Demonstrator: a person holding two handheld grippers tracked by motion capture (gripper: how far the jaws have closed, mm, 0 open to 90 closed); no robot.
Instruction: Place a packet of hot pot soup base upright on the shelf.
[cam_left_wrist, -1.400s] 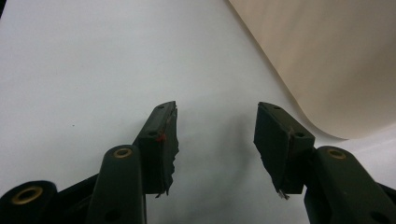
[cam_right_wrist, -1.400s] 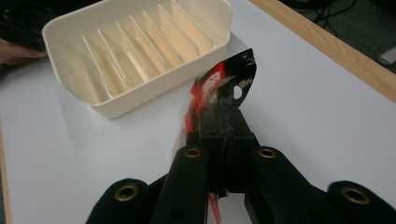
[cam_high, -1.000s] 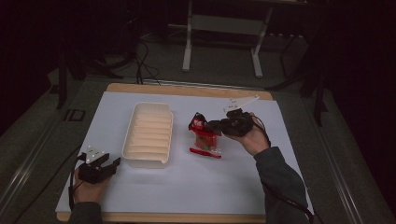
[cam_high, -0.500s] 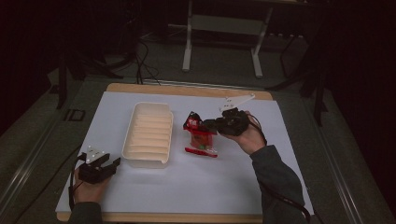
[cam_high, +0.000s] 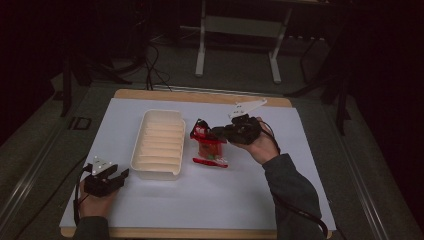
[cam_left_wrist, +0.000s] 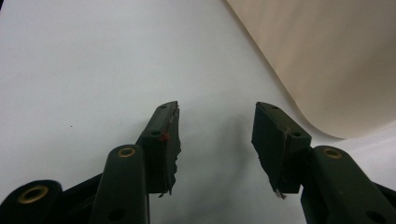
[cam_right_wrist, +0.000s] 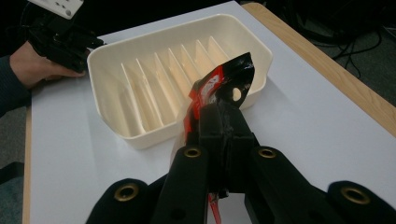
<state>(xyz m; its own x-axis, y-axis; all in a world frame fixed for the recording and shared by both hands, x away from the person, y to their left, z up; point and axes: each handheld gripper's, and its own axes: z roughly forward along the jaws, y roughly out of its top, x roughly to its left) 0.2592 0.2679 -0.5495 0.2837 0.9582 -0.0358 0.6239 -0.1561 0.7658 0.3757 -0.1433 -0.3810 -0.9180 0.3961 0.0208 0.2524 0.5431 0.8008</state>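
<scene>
We found the right gripper (cam_high: 216, 133) pinching the red packet (cam_high: 207, 148) at frame centre, beside the ribbed tray (cam_high: 158, 144); the left gripper (cam_high: 119, 176) rested spread, lower left.

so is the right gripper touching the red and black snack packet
Touching. In the right gripper view, the right gripper has its jaws shut on the red and black snack packet, pinching its edge, no gap visible.
</scene>
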